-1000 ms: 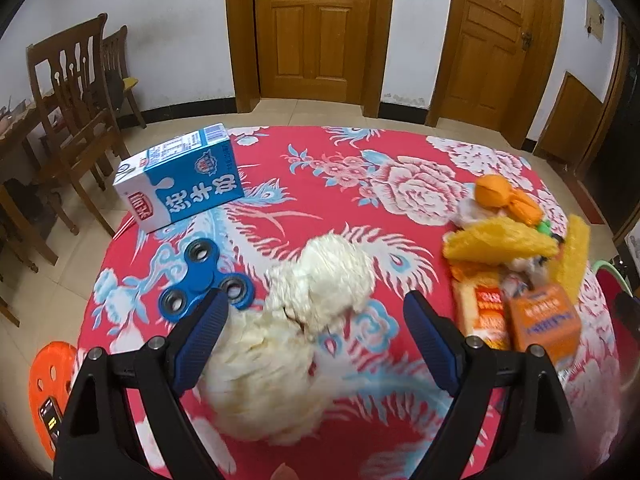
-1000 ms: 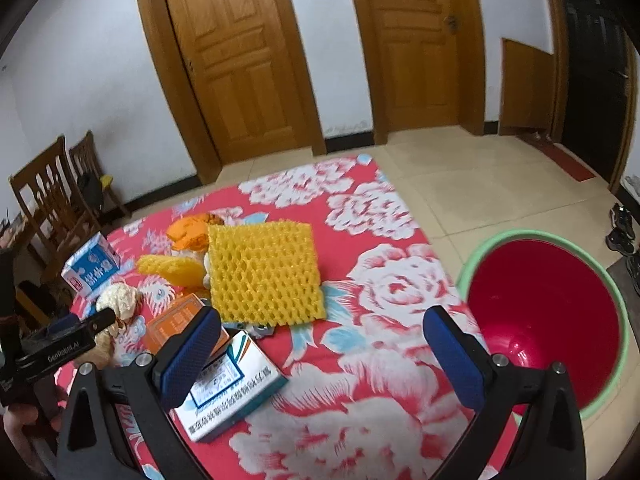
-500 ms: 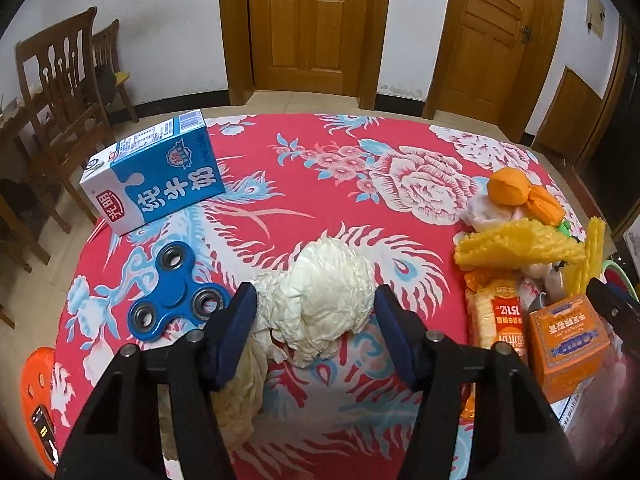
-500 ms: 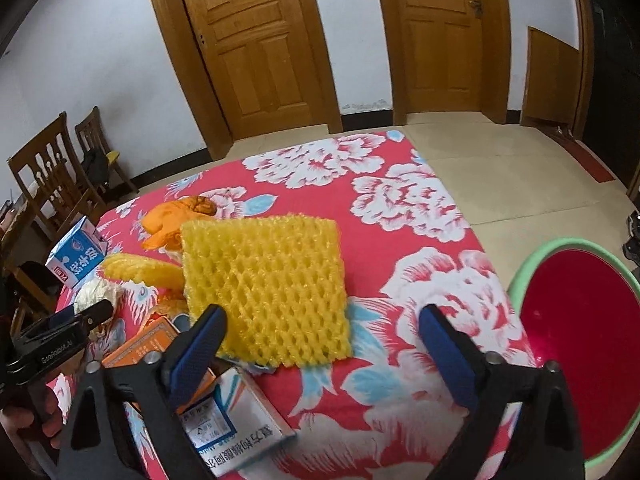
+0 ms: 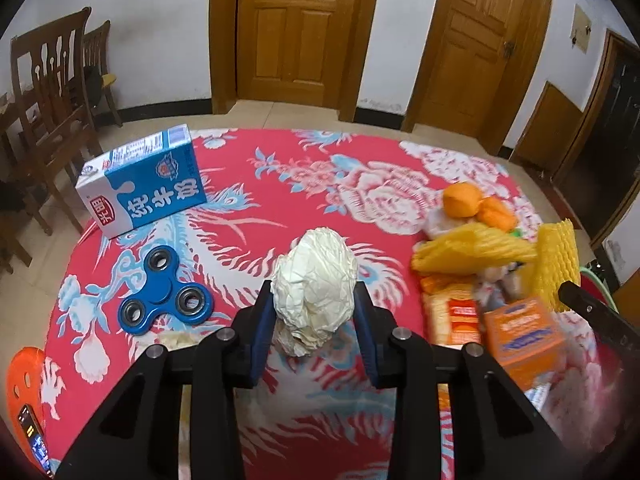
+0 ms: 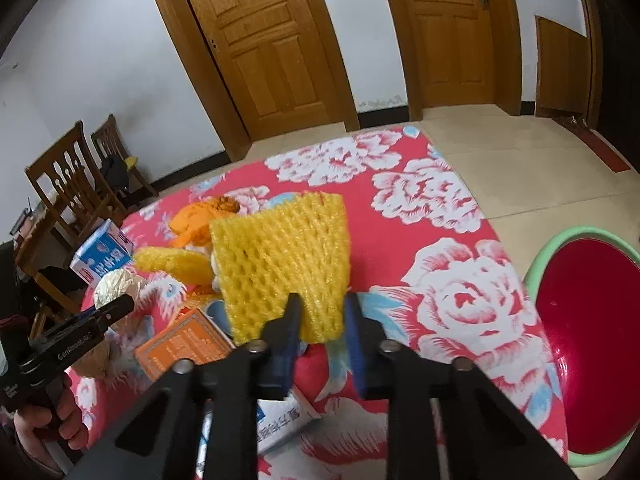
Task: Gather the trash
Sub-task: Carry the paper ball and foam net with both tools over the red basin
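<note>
My left gripper (image 5: 314,300) is shut on a crumpled white paper ball (image 5: 316,280) and holds it over the red flowered tablecloth (image 5: 280,184). My right gripper (image 6: 322,308) is shut on the near edge of a yellow foam net sheet (image 6: 280,248), which is tilted up off the table. A red basin with a green rim (image 6: 592,320) stands on the floor to the right of the table. The paper ball also shows at the left in the right wrist view (image 6: 116,286).
A blue milk carton (image 5: 144,188) and a blue fidget spinner (image 5: 164,292) lie at the left. An orange box (image 5: 524,336), snack packets (image 5: 456,312), a yellow foam sleeve (image 5: 468,252) and orange peel (image 5: 472,204) are piled at the right. Wooden chairs (image 5: 44,92) stand at the left.
Both grippers were open and have closed: the left on the paper ball, which it lifted, the right on the foam net sheet, whose edge has risen off the table.
</note>
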The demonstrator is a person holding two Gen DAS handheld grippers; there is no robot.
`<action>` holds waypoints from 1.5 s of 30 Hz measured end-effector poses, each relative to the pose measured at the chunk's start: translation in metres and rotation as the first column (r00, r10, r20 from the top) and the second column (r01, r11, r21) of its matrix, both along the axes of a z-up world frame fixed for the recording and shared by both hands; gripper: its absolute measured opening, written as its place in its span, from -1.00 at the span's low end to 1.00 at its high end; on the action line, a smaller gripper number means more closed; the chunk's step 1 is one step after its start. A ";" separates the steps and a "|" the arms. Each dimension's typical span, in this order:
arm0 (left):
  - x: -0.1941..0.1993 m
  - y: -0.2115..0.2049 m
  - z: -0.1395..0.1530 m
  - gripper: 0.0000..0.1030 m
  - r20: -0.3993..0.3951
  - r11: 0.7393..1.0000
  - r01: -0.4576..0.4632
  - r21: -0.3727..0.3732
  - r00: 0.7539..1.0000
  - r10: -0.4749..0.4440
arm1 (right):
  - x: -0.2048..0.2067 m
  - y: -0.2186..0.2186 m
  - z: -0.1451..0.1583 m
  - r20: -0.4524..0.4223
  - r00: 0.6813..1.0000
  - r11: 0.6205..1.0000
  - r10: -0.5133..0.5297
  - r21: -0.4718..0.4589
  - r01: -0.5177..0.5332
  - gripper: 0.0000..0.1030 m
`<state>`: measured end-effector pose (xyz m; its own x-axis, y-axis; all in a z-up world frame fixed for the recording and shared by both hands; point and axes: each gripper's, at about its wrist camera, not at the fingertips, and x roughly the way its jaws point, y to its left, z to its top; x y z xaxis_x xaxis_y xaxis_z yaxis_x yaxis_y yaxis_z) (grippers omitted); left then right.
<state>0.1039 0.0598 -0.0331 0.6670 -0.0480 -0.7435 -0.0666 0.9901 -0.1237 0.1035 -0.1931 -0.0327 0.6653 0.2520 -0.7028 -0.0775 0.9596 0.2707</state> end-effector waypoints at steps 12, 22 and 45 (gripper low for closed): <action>-0.033 -0.034 0.036 -0.29 0.063 0.994 0.078 -0.074 0.995 -0.073 | -0.046 -0.021 0.037 0.097 0.994 0.998 -0.041 0.054 0.036 -0.74; -0.051 -0.068 0.060 -0.29 0.108 0.983 0.166 -0.077 0.982 -0.157 | -0.086 -0.056 0.056 0.140 0.980 0.988 -0.140 0.077 0.130 -0.74; -0.049 -0.193 0.058 -0.29 0.079 0.920 0.391 -0.012 0.918 -0.389 | -0.130 -0.150 0.051 0.132 0.921 0.929 -0.367 0.095 0.357 -0.74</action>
